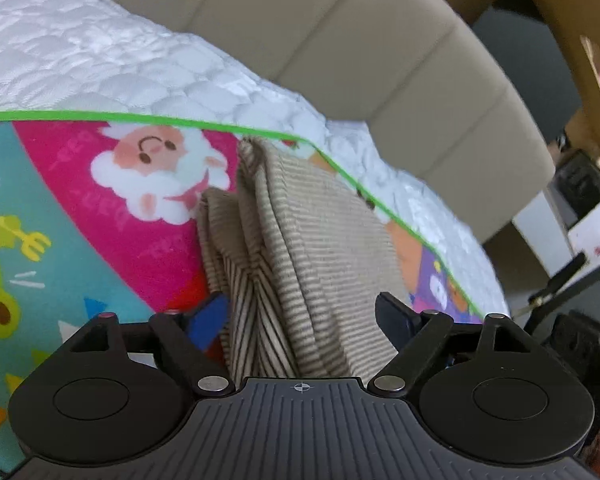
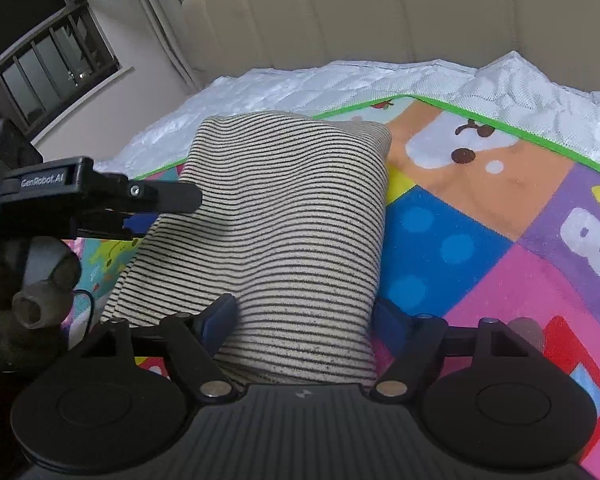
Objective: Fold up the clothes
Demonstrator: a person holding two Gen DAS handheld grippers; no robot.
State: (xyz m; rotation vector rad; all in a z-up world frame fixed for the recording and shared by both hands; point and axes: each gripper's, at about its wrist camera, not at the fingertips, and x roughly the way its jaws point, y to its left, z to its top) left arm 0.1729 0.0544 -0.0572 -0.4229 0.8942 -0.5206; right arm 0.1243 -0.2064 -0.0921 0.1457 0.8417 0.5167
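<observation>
Striped garment [image 2: 284, 240]: beige knit with thin dark stripes, folded into a thick bundle; lies on the play mat [image 2: 480, 240], near the mat's green-edged far border. Long axis runs from the right tongs toward the headboard; stripes run across that axis. Far end rounded over, just short of the mat's green edge.

Play mat: cartoon-printed, many colours, spread on a white quilted mattress cover [image 2: 300, 88] on the bed.

Headboard [image 2: 380, 20]: beige, padded in vertical panels, beyond the garment.

Window [image 2: 32, 48]: dark frame with railing, left of the headboard in the right wrist view.

Right tongs [image 2: 304, 320]: spread wide, the garment's near end lying between the blue-padded fingers; whether the pads press the cloth cannot be told.

Left tongs [image 1: 304, 312]: spread, bunched folds of the garment [image 1: 300, 248] lying between them; grip cannot be told. In the right wrist view the left tongs [image 2: 148, 216] reach in at the garment's left edge, hiding part of the mat there.
</observation>
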